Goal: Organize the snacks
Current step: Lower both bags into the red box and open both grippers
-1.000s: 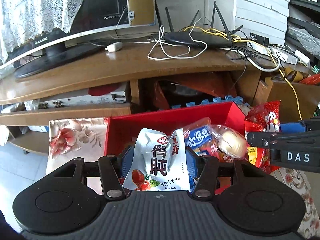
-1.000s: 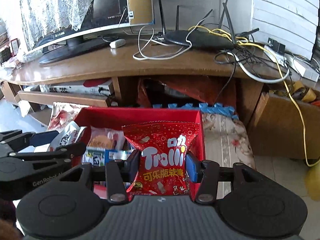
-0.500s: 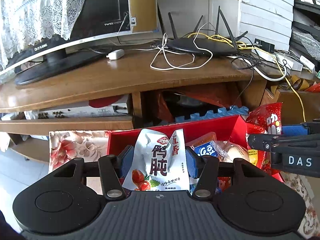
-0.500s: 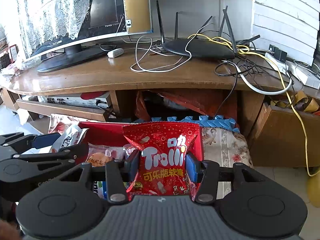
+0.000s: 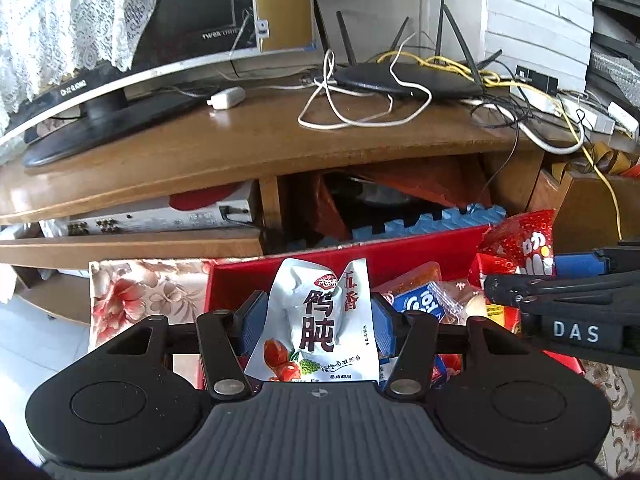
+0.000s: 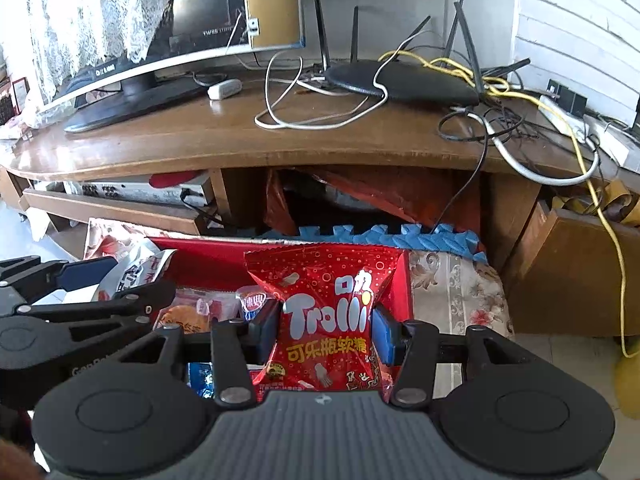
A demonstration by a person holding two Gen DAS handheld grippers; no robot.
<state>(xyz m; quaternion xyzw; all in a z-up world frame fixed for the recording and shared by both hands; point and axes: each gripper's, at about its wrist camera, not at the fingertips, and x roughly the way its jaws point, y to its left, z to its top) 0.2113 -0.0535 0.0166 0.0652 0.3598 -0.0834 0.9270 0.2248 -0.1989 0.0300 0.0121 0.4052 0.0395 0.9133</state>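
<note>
My left gripper (image 5: 318,316) is shut on a white snack pouch (image 5: 320,320) with dark red Chinese characters, held upright above the red box (image 5: 424,246). My right gripper (image 6: 326,322) is shut on a red Trolli gummy bag (image 6: 326,308), held upright over the red box's (image 6: 208,252) right end. The box holds several more snacks, among them a blue packet (image 5: 416,302) and a clear-wrapped pastry (image 6: 184,316). The right gripper shows at the right of the left wrist view (image 5: 560,304), and the left gripper at the left of the right wrist view (image 6: 80,292).
A wooden TV stand (image 5: 248,152) stands just behind the box, with a monitor (image 5: 120,80), a router (image 5: 404,80) and loose cables on top. Blue foam mat (image 6: 400,240) and a floral cloth (image 6: 456,292) lie under and around the box. A brown box (image 6: 576,276) stands at right.
Both grippers have risen and pulled back with their bags, so the red box sits lower in both views and more of the TV stand top shows.
</note>
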